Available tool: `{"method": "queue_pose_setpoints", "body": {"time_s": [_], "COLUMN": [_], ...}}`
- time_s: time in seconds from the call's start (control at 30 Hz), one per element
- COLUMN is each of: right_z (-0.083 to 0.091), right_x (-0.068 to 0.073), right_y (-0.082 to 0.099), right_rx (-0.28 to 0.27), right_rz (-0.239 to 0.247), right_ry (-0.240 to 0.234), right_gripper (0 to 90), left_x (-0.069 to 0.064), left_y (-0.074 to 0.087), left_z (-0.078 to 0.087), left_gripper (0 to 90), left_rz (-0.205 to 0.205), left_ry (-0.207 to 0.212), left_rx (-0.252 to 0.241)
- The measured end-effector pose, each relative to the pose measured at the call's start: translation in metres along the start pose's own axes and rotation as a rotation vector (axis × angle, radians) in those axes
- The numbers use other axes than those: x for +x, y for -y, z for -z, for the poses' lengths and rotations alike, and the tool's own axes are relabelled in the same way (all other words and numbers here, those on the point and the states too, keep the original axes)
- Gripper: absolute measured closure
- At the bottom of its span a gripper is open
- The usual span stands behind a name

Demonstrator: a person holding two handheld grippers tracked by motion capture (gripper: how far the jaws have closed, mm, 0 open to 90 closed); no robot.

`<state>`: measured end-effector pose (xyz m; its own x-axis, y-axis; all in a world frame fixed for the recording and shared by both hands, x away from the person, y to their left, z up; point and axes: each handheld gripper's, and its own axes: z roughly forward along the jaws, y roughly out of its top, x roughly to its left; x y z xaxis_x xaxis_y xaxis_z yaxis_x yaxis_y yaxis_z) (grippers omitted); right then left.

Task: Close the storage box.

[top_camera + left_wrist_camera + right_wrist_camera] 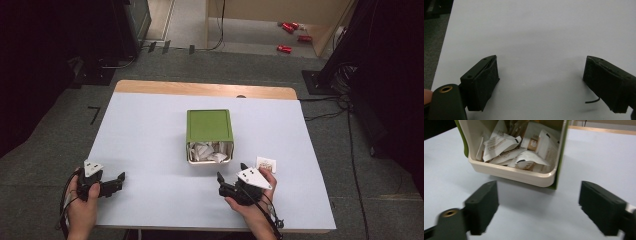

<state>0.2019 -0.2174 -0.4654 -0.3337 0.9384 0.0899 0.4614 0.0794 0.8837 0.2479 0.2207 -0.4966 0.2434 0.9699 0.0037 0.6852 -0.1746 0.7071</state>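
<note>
Box: a green-lidded, cream plastic box (210, 145) is sitting near the middle of the pale blue counter (145, 150), its lid slid back so the near end is lying open.
Contents: crumpled white paper sachets (519, 152) are filling the open end, piled loosely against the rim.
Loose sachet: one small white printed sachet (265, 164) is lying flat on the counter just right of the box, near the right gripper (231, 179).
Right gripper: its fingers are standing wide with nothing between them, facing the box's open end.
Left gripper: the left gripper (116, 181) is resting at the counter's near-left, well apart from the box, fingers wide and holding nothing.
Handling: the sachet is looking light, thin and floppy, likely crinkling under pressure and sliding on the smooth counter.
Where to hold: pinching one raised edge or corner is probably working best, since its flat face gives little to grip.
</note>
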Motion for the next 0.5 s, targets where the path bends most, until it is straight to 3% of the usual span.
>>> {"method": "queue_pose_setpoints", "body": {"time_s": [0.13, 0.17, 0.23, 0.47, 0.5], "right_z": [0.010, 0.016, 0.018, 0.033, 0.037], "right_x": [-0.014, -0.024, -0.028, -0.064, -0.074], "right_y": [-0.006, -0.008, -0.008, -0.006, -0.003], "right_rx": [-0.015, -0.027, -0.028, -0.025, -0.023], "right_rz": [-0.024, -0.027, -0.029, -0.041, -0.041], "right_ry": [0.010, 0.031, 0.040, 0.123, 0.147], "right_gripper": [10.4, 10.4, 10.4, 10.7, 10.8], "left_x": [0.000, 0.000, 0.000, 0.000, 0.000], "left_y": [0.000, 0.000, 0.000, 0.000, 0.000], "left_z": [0.000, 0.000, 0.000, 0.000, 0.000], "left_gripper": [13.5, 13.5, 13.4, 13.4, 13.5], "left_rz": [0.000, -0.001, -0.001, -0.001, -0.001], "left_ry": [0.000, -0.001, -0.001, -0.001, -0.001], "left_rx": [0.000, 0.000, 0.000, 0.000, 0.000]}}
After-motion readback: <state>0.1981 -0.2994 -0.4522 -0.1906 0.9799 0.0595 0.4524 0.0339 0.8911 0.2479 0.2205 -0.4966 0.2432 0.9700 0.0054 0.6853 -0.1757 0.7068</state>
